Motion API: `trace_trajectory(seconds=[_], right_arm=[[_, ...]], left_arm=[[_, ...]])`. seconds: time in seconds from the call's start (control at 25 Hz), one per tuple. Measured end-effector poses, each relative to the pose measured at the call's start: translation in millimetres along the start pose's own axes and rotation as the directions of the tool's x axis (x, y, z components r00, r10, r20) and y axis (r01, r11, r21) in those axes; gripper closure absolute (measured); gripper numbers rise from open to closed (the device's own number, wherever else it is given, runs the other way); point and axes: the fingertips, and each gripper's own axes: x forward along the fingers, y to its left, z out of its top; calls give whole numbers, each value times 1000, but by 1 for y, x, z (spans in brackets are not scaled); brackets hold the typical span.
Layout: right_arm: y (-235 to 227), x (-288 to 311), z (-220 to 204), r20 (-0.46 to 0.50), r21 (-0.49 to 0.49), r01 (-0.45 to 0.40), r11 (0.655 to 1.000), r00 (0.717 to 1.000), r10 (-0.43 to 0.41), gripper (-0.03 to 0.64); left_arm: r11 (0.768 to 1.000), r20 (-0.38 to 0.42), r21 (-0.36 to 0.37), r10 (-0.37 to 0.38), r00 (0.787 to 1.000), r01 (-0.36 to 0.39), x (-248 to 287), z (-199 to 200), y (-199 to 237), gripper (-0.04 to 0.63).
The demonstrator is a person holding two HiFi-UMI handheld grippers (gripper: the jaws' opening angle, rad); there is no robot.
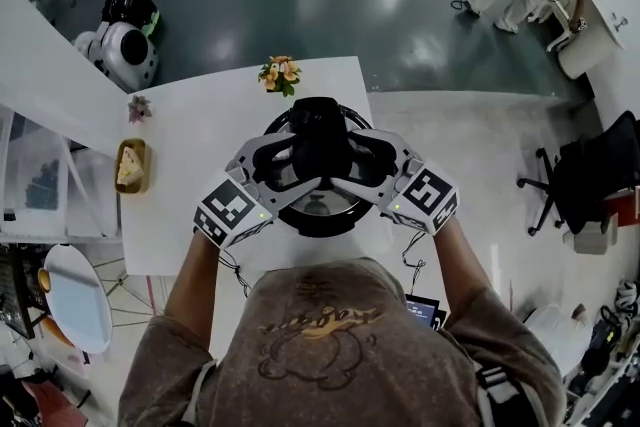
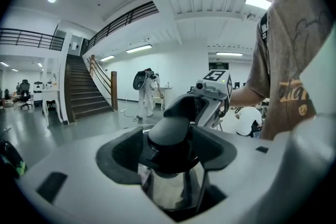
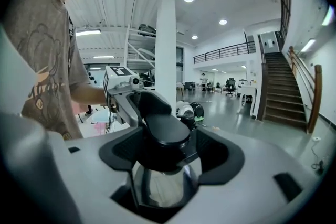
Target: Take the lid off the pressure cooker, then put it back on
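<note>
1. Flanking the lid's knob (image 1: 320, 143) from both sides, mid-frame in head view: left hand-held gripper (image 1: 298, 165) and right hand-held gripper (image 1: 346, 165), tips facing each other.
2. Left gripper view: jaws spread wide, black knob betw. them at centre-low of frame. Pads don't look pressed on it, so it's open and holding nothing.
3. Right gripper view: same. Jaws wide apart w/ knob in the gap, no grip seen.
4. Cooker (image 1: 322, 229) stands at frame centre on white surface (image 1: 190, 145). Glass lid (image 1: 320, 204) sits on top of it, as far as head view shows.
5. Flowers (image 1: 280, 73) at surface's upper edge, tray (image 1: 131, 165) w/ food slice near its left edge.
</note>
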Motion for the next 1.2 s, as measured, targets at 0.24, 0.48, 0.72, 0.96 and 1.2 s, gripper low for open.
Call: trace_trajectory(seconds=[0.24, 0.48, 0.72, 0.96, 1.2], right_arm=[[4, 9, -5, -62, -36, -53, 998, 997, 50, 317], [4, 12, -2, -72, -41, -55, 998, 996, 52, 342], [2, 13, -3, -75, -47, -45, 998, 996, 42, 339], [1, 12, -4, -82, -33, -20, 999, 996, 17, 341], [1, 13, -3, -91, -6, 44, 999, 995, -45, 339]], left_arm=[[999, -36, 1, -43, 998, 43, 6, -4, -1, 308], [997, -69, 28, -63, 996, 65, 8, -6, -3, 329], [996, -77, 45, -72, 994, 75, 8, -8, -2, 337], [996, -83, 34, -84, 993, 87, 10, -10, 0, 339], [989, -85, 42, -139, 987, 143, 9, -10, 2, 339]])
